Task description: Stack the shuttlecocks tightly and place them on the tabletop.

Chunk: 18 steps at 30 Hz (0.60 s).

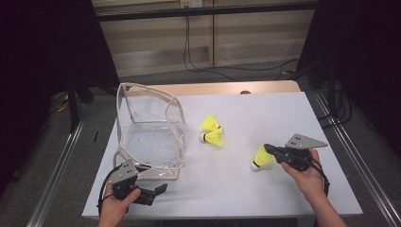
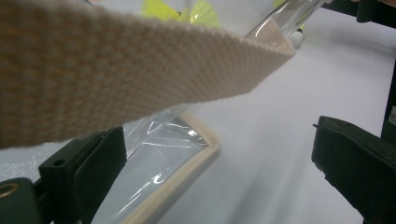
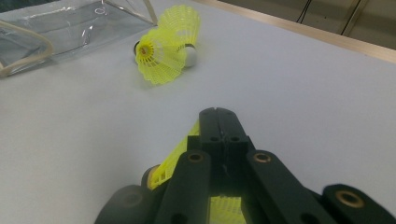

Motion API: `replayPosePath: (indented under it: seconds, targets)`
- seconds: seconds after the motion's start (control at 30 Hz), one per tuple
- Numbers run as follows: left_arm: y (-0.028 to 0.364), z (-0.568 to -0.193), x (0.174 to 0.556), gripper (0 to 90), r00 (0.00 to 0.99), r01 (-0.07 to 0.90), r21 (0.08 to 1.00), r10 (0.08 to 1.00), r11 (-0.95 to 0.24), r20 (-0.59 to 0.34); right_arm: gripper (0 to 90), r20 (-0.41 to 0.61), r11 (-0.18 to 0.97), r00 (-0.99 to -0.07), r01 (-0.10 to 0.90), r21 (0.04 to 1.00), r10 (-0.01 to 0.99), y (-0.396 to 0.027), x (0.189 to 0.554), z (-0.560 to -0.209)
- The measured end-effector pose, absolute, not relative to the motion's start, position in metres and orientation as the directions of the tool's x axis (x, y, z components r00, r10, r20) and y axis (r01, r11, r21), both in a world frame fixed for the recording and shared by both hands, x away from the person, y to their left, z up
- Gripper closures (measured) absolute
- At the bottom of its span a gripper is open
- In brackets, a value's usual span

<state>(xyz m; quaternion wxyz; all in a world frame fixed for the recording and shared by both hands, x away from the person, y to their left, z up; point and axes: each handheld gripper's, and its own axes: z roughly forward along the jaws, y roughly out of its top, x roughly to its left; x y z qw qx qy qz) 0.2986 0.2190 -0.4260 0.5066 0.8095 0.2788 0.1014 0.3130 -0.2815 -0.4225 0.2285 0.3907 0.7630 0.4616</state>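
A yellow shuttlecock (image 1: 261,157) lies on its side at the right of the white table (image 1: 265,109). My right gripper (image 1: 268,149) is shut on the rim of its skirt. In the right gripper view the jaws (image 3: 217,123) meet with the yellow skirt (image 3: 175,161) caught under them. Two more yellow shuttlecocks (image 1: 210,123) (image 1: 213,138) lie together mid-table. A clear bag with beige trim (image 1: 151,137) stands open at the left. My left gripper (image 1: 161,189) is open at the bag's front edge. Its beige strap (image 2: 116,70) crosses just above the jaws, and the bag's trimmed corner (image 2: 205,144) lies between them, untouched.
A wooden strip (image 1: 227,88) runs along the table's far edge. Metal rails (image 1: 350,156) flank both sides of the table. Cables (image 1: 227,70) lie on the floor behind. Bare white surface stretches between the pair of shuttlecocks and the held one.
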Motion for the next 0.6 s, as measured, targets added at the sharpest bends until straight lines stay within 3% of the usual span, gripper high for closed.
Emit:
replayPosePath:
  seconds: [0.6]
  targets:
    - [0.219,-0.4258,0.2985,3.2,0.824,0.348,0.877,0.554,-0.332,-0.118,90.0,0.005,0.269,-0.577,0.388,0.881,0.817,-0.2865,0.3133,-0.4261]
